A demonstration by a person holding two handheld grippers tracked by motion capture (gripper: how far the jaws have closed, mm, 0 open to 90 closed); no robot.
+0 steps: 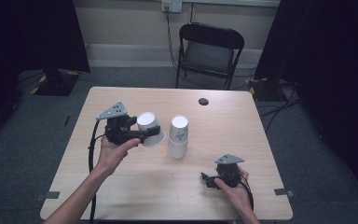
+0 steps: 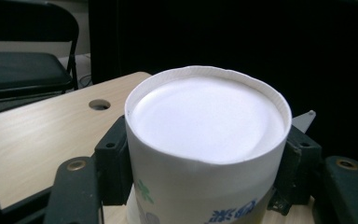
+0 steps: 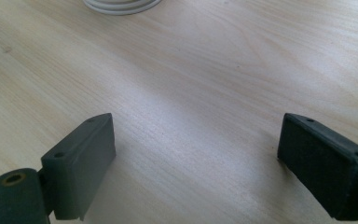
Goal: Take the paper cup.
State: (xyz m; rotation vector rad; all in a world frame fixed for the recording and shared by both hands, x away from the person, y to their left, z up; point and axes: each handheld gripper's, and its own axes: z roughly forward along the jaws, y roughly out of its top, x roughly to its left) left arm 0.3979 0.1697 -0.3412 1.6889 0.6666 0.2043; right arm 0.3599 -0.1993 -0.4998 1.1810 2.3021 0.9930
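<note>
A white paper cup [image 1: 149,127] with blue and green print is held bottom up and tilted, just left of a stack of upturned white paper cups [image 1: 178,136] standing mid-table. My left gripper [image 1: 152,134] is shut on the held cup. In the left gripper view its pads [image 2: 114,161] press both sides of the cup [image 2: 205,121]. My right gripper [image 1: 206,179] rests low near the table's front right, pointing left, open with nothing between its fingers. In the right gripper view the right gripper [image 3: 196,158] faces bare wood, and the stack's rim [image 3: 121,5] shows at the top edge.
The light wooden table [image 1: 135,186] has a dark cable hole [image 1: 203,101] near its far edge. A black folding chair [image 1: 209,51] stands behind the table. Dark curtains hang at both sides, and cables lie on the floor at the right.
</note>
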